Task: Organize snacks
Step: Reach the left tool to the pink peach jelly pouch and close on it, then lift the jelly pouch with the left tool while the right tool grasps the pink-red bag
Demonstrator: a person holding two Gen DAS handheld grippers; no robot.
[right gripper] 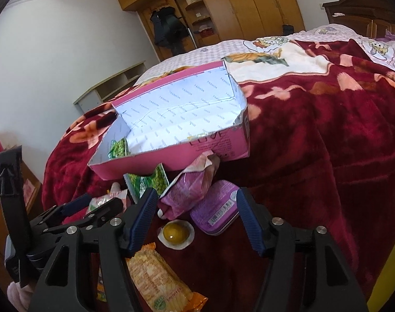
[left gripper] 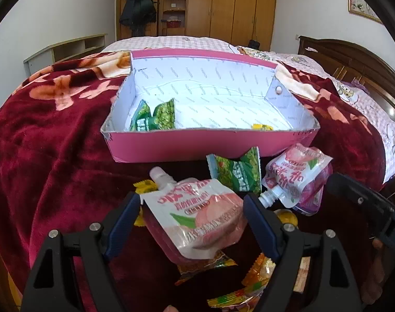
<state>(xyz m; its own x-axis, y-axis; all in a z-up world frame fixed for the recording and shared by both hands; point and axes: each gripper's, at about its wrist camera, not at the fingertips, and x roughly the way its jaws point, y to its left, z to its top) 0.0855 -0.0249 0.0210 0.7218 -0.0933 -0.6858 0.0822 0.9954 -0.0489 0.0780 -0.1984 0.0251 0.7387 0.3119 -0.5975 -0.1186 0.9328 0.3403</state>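
While my left hand-held gripper (left gripper: 192, 205) stands wide around a peach drink pouch (left gripper: 197, 218), its pads beside the pouch without pressing, my right hand-held gripper (right gripper: 196, 204) gapes empty over a purple pouch (right gripper: 215, 214) and a yellow jelly cup (right gripper: 176, 232). A green pea packet (left gripper: 239, 174) and a second peach pouch (left gripper: 296, 176) lie against the pink box (left gripper: 171, 143), crowding its near wall. More pea packets (left gripper: 155, 115) lie inside, on the red blanket (left gripper: 54, 143).
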